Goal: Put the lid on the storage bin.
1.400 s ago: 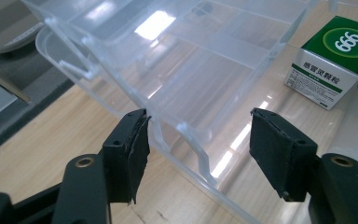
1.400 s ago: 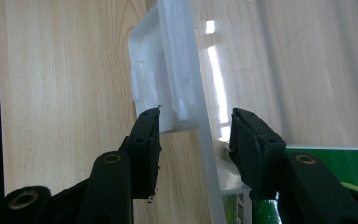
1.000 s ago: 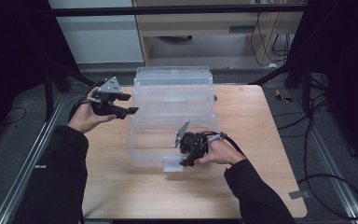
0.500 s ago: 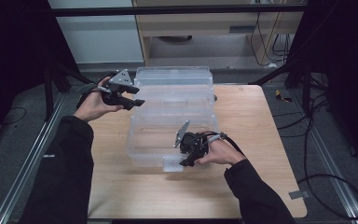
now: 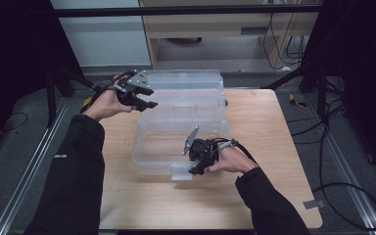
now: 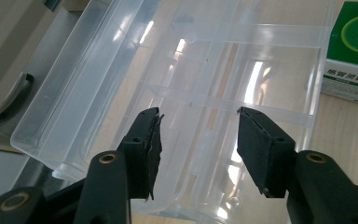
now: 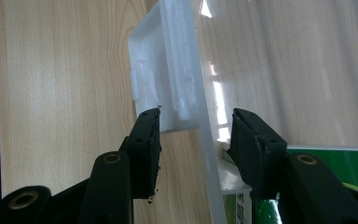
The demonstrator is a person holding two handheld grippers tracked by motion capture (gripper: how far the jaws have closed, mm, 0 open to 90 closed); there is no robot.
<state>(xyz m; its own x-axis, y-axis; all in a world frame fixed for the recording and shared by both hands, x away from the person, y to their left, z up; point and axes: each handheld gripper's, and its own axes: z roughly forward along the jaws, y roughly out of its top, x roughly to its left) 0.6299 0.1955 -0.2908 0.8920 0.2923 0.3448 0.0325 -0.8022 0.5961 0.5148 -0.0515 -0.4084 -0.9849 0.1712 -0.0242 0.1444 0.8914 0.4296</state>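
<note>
1. My left gripper (image 5: 152, 98) hangs over the far left corner of the clear box (image 5: 176, 132). Its jaws are half wide and have just been closing. Nothing is between them.
2. The box sits in the middle of the table (image 5: 264, 127), and it is open. Its lid (image 5: 186, 81) lies flat behind it. Its long side runs left to right, and the open top faces up. The latch (image 5: 181, 172) points toward me.
3. My right gripper (image 5: 196, 164) is at the front wall by the latch. The thin wall stands between its jaws, and the pads do not pinch it.
4. I think opening is done. Filling the box or shutting the lid is left.
</note>
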